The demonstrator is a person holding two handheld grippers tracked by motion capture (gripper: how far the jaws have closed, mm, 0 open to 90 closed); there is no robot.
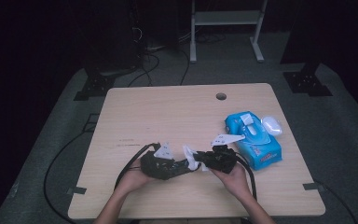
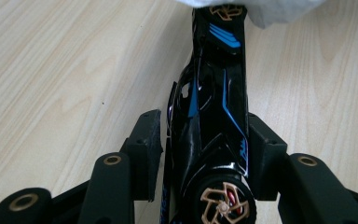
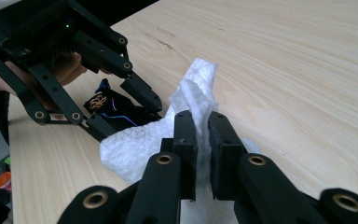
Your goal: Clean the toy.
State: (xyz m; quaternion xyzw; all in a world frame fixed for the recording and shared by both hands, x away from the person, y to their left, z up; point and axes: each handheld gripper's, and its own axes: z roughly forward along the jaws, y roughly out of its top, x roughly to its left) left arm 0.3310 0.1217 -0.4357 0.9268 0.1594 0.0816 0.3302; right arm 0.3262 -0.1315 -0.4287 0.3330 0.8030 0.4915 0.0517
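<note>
Car (image 2: 209, 121), black with blue trim, sits clamped between left tongs (image 2: 204, 144), low over the bench (image 1: 177, 112). Right tongs (image 3: 203, 140) pinched nearly shut on a white wipe (image 3: 135, 149) pressed against car's nose. High view adds blue wipe pack (image 1: 254, 140) just right of the hands; left gripper view shows bronze wheel (image 2: 223, 205).

Toy car (image 2: 212, 121) nose under wipe (image 2: 261, 9)
</note>
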